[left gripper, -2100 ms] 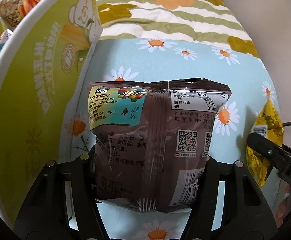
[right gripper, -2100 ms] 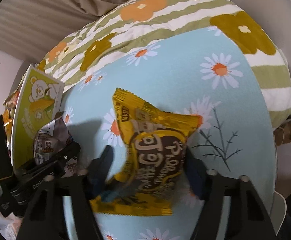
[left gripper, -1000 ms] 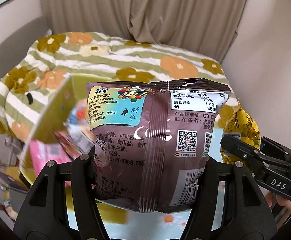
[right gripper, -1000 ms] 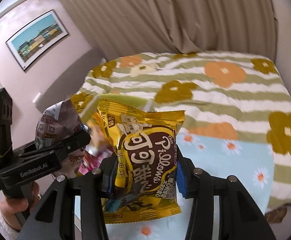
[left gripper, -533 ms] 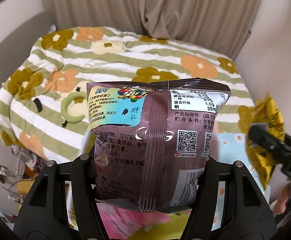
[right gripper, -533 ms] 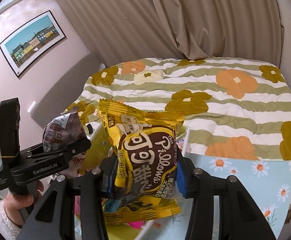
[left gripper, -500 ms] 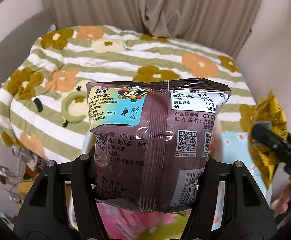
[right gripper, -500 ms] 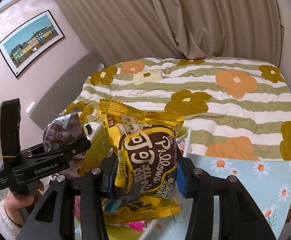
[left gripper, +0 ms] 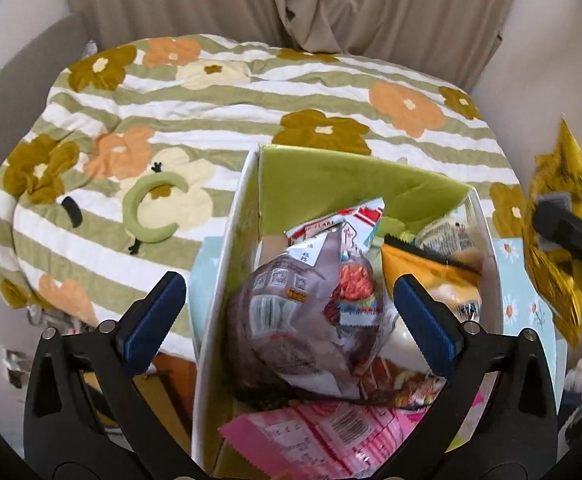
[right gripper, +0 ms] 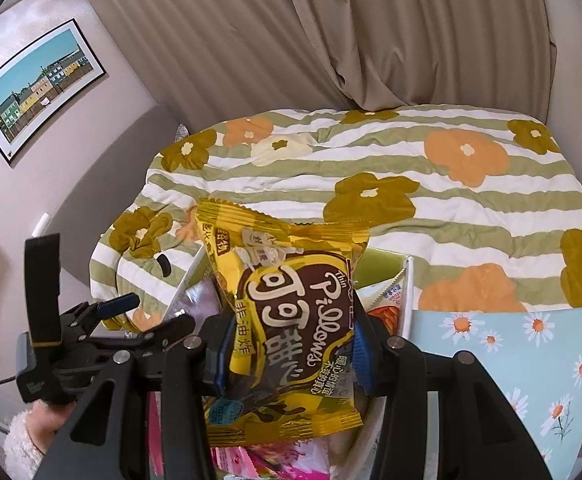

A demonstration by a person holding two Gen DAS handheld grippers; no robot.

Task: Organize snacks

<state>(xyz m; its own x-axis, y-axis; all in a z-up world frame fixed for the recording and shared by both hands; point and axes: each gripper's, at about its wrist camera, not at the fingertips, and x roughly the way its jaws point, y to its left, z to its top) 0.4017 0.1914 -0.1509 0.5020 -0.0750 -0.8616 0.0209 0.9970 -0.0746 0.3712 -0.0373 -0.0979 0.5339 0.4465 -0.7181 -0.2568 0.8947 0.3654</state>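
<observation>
Released within the last half second: the left tool [left gripper: 287,308] has just been opening, its blue pads now spread wide, and the brown foil snack packet with white label panels [left gripper: 311,320] that stood clamped upright between them a moment ago now lies loose below, touching neither pad. It rests inside the white-walled cardboard box with a lime-green inner flap [left gripper: 227,264], on top of a pink wrapper [left gripper: 323,436] and beside an orange-yellow pouch [left gripper: 423,264]. Judged from this, one packet is stowed and the left tool is free for the next. Brown packet's long axis runs from near-right to far-left in the left wrist view, crimped end toward the green flap, and it sits tilted, not flat. Right tool [right gripper: 287,356] is clamped on a yellow-and-brown "Pillows" snack bag [right gripper: 287,320], held upright, long axis vertical, top seam uppermost, above the box's near end. Box stands on a daisy-print light-blue worktop [right gripper: 511,344], a flowered striped bed [right gripper: 451,200] behind.
</observation>
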